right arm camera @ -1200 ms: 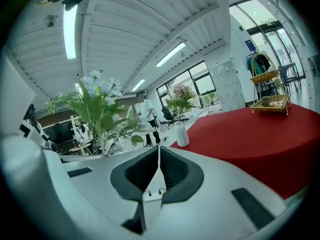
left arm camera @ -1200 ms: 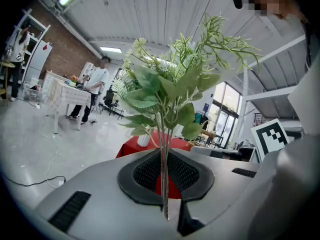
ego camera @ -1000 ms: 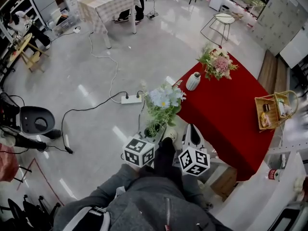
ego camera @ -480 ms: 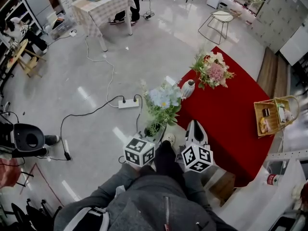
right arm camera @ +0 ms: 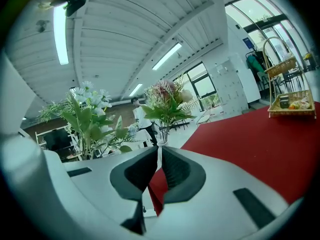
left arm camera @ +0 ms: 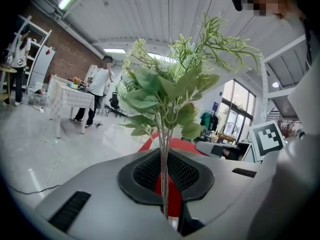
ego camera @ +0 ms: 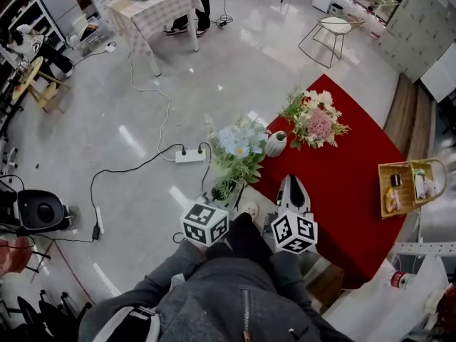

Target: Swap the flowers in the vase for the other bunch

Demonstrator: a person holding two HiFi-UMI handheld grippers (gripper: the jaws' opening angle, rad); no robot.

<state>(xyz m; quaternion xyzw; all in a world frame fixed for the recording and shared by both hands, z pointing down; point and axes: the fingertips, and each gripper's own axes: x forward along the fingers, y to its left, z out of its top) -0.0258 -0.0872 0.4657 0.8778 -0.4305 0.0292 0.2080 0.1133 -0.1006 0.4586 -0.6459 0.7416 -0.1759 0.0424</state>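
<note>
Pale-blue bunch (ego camera: 239, 144) pinched in left claw (ego camera: 228, 189) | right claw (ego camera: 288, 181) pressed together

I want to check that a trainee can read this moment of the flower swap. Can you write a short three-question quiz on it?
1. True or false: the left gripper is shut on the stems of the pale bunch.
2. Which bunch stands in the white vase? A: the pink bunch. B: the pale bunch. C: neither, the vase is empty.
3. Fill in: the right gripper has its jaws ____, with nothing between them.

Key: 1 true; 2 A; 3 shut.
</note>
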